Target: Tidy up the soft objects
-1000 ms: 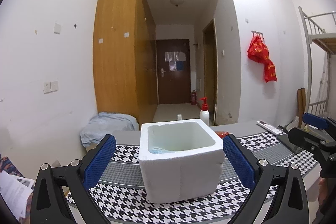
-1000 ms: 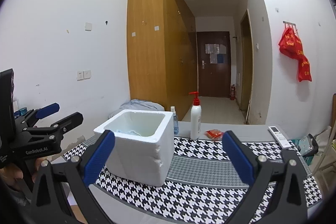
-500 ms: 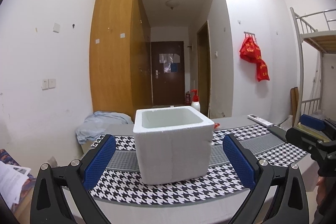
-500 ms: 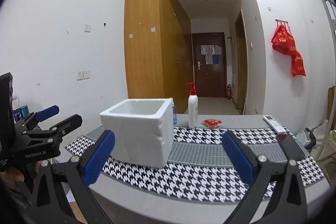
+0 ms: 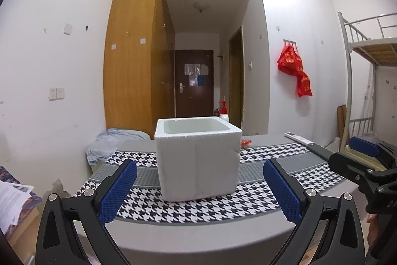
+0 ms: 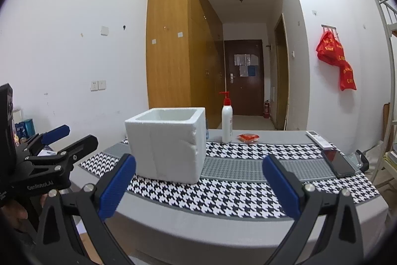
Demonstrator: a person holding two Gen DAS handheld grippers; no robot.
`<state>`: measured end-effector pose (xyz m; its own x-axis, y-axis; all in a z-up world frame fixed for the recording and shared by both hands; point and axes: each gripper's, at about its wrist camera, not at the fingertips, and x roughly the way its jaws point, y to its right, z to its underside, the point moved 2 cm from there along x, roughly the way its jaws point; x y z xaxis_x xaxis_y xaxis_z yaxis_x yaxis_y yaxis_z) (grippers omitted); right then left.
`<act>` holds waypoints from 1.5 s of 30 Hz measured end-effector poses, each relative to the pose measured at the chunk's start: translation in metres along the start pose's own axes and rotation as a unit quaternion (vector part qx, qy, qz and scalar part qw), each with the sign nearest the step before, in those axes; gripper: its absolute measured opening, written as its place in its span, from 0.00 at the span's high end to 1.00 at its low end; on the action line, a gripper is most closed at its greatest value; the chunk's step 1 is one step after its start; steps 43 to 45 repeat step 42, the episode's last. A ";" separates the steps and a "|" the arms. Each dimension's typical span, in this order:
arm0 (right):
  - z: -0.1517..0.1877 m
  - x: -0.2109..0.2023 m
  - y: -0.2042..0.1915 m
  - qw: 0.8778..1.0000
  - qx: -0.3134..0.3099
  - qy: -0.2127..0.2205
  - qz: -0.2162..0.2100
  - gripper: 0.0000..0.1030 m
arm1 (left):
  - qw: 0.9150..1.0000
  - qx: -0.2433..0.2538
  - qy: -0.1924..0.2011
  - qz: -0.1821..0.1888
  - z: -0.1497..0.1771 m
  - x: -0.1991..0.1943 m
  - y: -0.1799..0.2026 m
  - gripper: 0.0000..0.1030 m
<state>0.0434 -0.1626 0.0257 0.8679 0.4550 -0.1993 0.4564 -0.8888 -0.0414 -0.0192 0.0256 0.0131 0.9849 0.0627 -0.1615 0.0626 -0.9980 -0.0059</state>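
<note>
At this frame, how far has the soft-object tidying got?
Done: cannot be confirmed; the foam box stands on the houndstooth mat, but its inside is hidden at this angle. In hand: nothing; the left gripper and right gripper are both open and empty, short of the table. Left: a small red packet beside the pump bottle may be next.

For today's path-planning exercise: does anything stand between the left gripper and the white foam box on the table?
Nothing visible does. The open left gripper faces the white square foam box directly, with only bare black-and-white houndstooth mat between them. The white pump bottle with red top stands behind the box.
</note>
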 end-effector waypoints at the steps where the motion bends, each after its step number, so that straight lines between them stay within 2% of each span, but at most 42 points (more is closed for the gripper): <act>1: 0.001 -0.002 -0.001 1.000 0.000 0.000 0.002 0.00 | 1.000 0.001 0.001 -0.001 0.000 -0.002 0.000 0.01; 30: 0.009 -0.008 -0.003 1.000 -0.002 -0.007 0.007 0.00 | 1.000 0.011 -0.010 0.003 0.004 -0.006 0.007 0.01; 45: 0.009 -0.006 -0.007 1.000 -0.003 -0.007 0.004 0.00 | 1.000 -0.008 -0.006 0.002 0.003 -0.006 0.003 0.01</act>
